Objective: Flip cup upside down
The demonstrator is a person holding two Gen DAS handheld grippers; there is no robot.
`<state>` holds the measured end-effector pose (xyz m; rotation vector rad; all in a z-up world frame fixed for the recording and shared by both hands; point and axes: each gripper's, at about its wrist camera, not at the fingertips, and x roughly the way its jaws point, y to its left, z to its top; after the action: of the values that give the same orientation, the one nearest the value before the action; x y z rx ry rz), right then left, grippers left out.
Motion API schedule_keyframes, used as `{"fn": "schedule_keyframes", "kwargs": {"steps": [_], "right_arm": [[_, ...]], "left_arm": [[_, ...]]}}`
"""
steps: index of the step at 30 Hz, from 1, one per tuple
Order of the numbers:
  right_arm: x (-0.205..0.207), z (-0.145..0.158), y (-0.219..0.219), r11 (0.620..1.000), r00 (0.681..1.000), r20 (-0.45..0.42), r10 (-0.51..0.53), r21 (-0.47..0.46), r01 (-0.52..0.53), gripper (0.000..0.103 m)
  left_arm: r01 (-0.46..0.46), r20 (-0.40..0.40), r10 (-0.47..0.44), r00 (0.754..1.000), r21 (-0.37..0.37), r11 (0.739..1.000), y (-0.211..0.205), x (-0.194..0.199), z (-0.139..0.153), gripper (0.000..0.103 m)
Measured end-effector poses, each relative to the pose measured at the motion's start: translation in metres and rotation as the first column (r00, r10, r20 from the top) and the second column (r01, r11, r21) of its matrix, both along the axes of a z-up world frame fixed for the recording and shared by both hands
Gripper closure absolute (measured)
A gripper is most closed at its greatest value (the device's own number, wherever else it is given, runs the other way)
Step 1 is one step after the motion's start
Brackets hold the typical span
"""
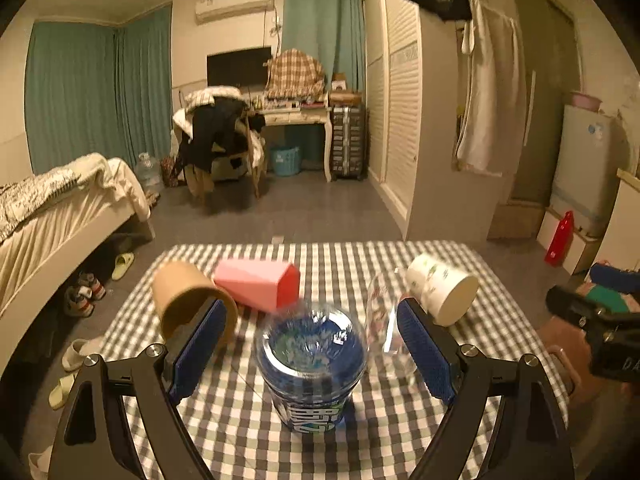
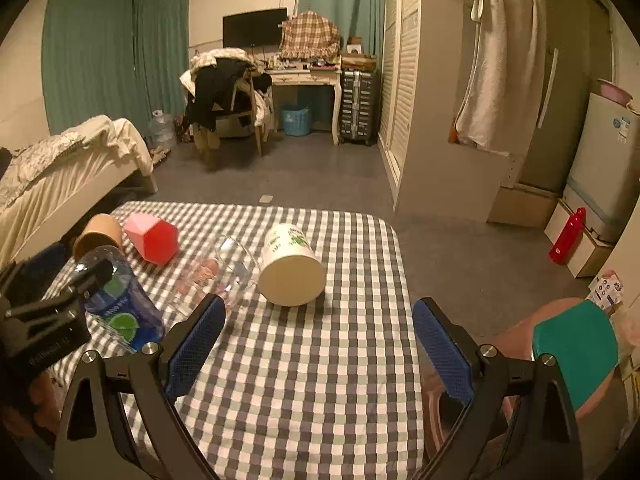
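A blue printed plastic cup stands base-up on the checked tablecloth, its print reading upside down. My left gripper is open, its blue pads on either side of the cup and apart from it. The cup also shows in the right wrist view, behind the left gripper's body. My right gripper is open and empty over the table's right front part. A white cup with green print, a clear glass, a pink-red faceted cup and a brown paper cup lie on their sides.
The table's right edge drops to grey floor. A pink stool with a teal top stands at the right front. A bed is to the left, a wardrobe and a red bottle to the right.
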<state>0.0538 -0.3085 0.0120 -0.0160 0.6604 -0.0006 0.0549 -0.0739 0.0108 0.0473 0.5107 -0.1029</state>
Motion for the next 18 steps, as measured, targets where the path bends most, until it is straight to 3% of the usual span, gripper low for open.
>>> {"fn": "schedule_keyframes", "kwargs": {"steps": [9,18], "right_arm": [[-0.044,0.033,0.019,0.998,0.988,0.143,0.065,0.008,-0.067,0.008],[-0.093,0.055,0.042,0.995,0.953,0.288,0.090,0.008,-0.097,0.008]], "left_arm": [[0.012,0.114,-0.006,0.993,-0.046,0.999,0.021,-0.043,0.044,0.013],[-0.009,0.214,0.027,0.976,-0.088,0.996,0.061,-0.095,0.053,0.013]]}}
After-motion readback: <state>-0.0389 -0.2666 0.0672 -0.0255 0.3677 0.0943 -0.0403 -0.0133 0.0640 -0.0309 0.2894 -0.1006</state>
